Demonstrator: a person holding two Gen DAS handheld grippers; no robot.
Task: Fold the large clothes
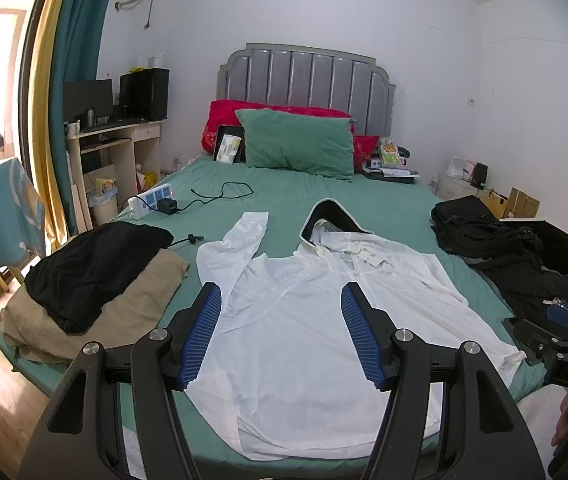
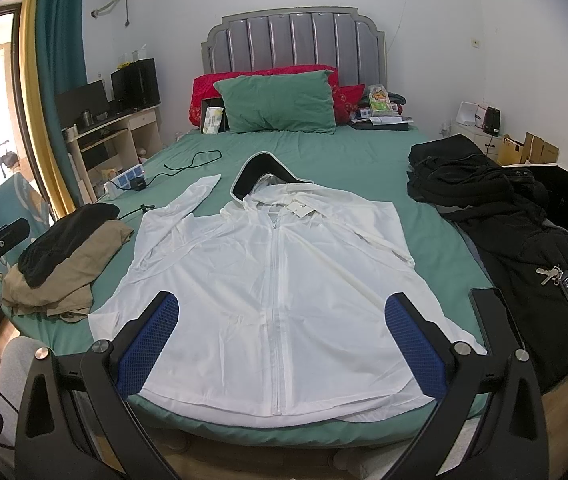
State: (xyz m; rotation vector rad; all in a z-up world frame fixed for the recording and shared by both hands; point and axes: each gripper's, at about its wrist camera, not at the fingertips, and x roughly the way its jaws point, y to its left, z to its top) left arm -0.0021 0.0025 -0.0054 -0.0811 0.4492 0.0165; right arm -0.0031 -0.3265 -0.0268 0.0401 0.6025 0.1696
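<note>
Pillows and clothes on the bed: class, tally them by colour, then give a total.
White: 1, the jacket
Green: 1, the front pillow
Red: 2, the pillows behind it
Black: 2, the left garment and the right pile
Tan: 1, the cloth under the left garment
Total: 7

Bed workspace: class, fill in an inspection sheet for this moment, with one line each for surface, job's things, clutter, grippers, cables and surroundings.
Surface: bed with a green sheet, smooth, pillows at the headboard.
Job's things: white hooded jacket spread flat, zipped front up, hood toward the pillows, one sleeve angled up on the window side; not yet folded.
Clutter: black and tan folded clothes on the window side; black clothes pile opposite, with keys on it and a phone beside it.
Grippers: left gripper open, holding nothing; right gripper open, holding nothing; both above the jacket's hem.
Cables: power strip with charger and black cable on the sheet.
Surroundings: desk with monitor, curtain, air conditioner.
</note>
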